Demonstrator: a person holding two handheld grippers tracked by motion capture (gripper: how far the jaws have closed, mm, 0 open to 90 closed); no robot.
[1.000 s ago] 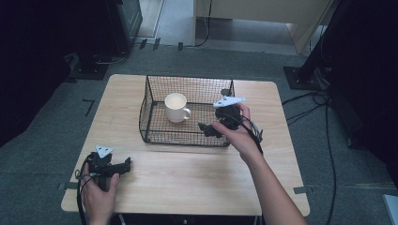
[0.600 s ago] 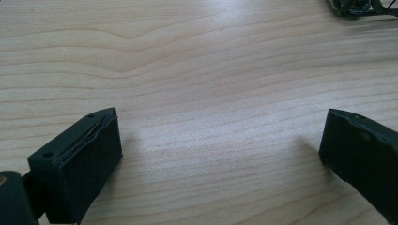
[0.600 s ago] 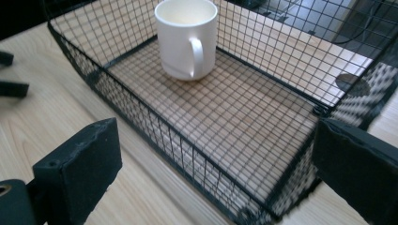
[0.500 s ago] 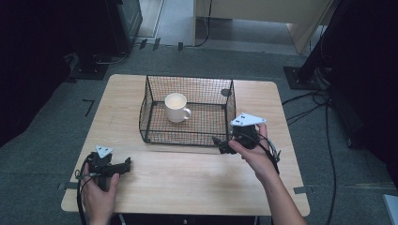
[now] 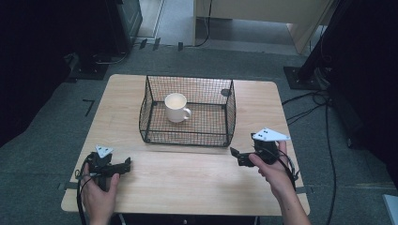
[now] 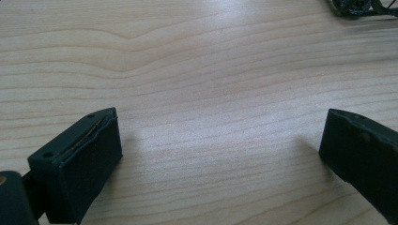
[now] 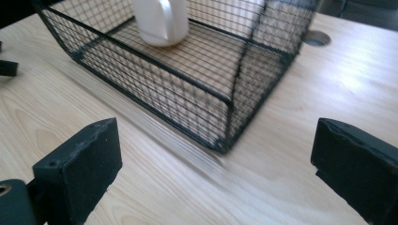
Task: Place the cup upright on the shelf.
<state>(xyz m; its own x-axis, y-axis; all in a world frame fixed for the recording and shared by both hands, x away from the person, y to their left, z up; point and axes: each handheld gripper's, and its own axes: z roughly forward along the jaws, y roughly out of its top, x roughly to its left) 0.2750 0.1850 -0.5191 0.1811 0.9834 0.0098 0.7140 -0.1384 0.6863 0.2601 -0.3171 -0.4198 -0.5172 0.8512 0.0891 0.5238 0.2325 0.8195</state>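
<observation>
We see the right gripper with its fingers spread wide and holding nothing, low over the counter just off the near right corner of the wire basket. The white mug stands upright inside that basket, seemingly toward its left side. Well apart, the left gripper rests on the counter, fingers likewise released.

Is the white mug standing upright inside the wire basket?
Yes, upright: the white mug stands inside the wire basket, its round mouth facing up, handle at its side.
</observation>
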